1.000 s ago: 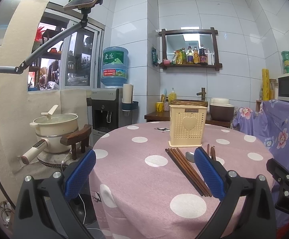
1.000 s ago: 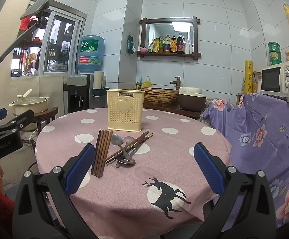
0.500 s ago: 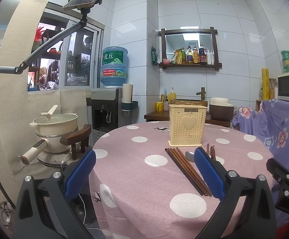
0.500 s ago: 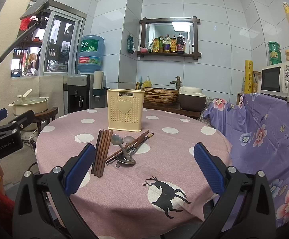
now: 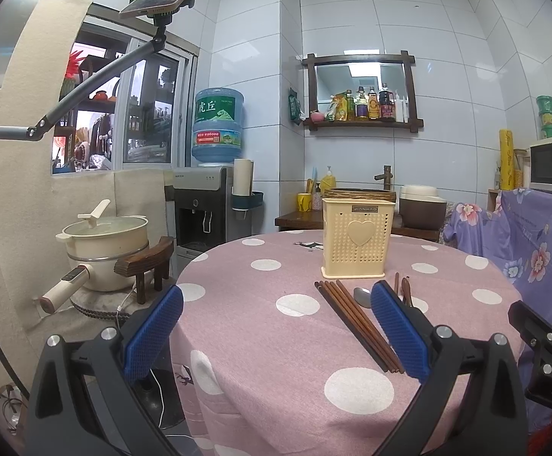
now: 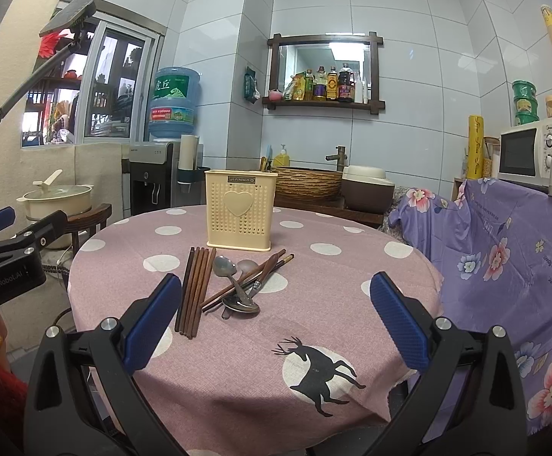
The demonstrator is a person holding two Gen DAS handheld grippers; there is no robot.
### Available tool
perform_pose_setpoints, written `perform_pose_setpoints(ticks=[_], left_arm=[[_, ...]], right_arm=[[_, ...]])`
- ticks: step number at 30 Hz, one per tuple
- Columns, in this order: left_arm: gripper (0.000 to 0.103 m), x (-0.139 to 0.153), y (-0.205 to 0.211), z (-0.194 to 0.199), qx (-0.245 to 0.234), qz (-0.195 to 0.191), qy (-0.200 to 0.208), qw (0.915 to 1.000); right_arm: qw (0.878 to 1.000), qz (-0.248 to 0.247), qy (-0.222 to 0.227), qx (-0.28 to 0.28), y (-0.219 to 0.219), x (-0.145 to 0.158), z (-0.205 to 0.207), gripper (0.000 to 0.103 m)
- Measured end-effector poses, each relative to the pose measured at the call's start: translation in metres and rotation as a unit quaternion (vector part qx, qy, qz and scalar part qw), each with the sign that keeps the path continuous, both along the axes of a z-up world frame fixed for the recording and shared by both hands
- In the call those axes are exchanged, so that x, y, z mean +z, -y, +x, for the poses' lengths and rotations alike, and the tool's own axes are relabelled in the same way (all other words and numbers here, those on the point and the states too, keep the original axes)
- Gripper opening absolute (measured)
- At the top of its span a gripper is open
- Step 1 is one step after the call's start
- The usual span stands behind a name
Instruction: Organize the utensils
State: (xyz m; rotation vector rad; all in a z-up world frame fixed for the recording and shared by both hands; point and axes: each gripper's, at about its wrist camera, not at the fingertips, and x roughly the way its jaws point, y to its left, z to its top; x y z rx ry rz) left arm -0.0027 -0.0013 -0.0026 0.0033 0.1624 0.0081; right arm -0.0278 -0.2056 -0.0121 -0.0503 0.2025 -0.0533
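Note:
A cream perforated utensil holder with a heart on its front stands upright on the round table. In front of it lie a row of dark wooden chopsticks, metal spoons and a crossed pair of chopsticks, all loose on the cloth. My right gripper hovers open near the table's front edge, short of the utensils. Wide open too, my left gripper is at the table's left side, its right pad hiding part of a spoon. Neither holds anything.
The table wears a pink polka-dot cloth with a deer print. A cream pot sits on a wooden stool at the left. A water dispenser, a counter with a woven basket and a purple floral cover ring the table.

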Motion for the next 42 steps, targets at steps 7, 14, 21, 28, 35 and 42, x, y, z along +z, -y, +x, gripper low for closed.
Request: perform_pose_setpoints(ticks=[7, 14, 21, 28, 35, 42], left_arm=[[0.098, 0.0003, -0.0001, -0.0001, 0.0, 0.0, 0.0, 1.0], [0.098, 0.0004, -0.0013, -0.0003, 0.0, 0.0, -0.001, 1.0], [0.098, 0.0, -0.0015, -0.0002, 0.001, 0.0, -0.001, 1.0], [0.098, -0.0012, -0.0025, 0.0002, 0.0, 0.0, -0.004, 1.0], [0.098, -0.0039, -0.0026, 0.0035, -0.004, -0.001, -0.013, 0.9999], [0.098, -0.0052, -0.0008, 0.0059, 0.003, -0.007, -0.016, 0.9998]], right_arm=[[1.0, 0.0, -0.001, 0.0, -0.0001, 0.0015, 0.0005, 0.098], [1.0, 0.0, -0.002, 0.001, -0.0006, 0.0005, 0.0005, 0.098], [1.0, 0.0, -0.003, 0.002, -0.0015, -0.0019, 0.0016, 0.098], [1.0, 0.0, -0.003, 0.002, -0.0015, -0.0015, 0.0017, 0.098], [1.0, 0.0, -0.005, 0.003, -0.0016, -0.003, 0.0023, 0.098], [1.0, 0.002, -0.009, 0.003, -0.0003, -0.0055, 0.0037, 0.098]])
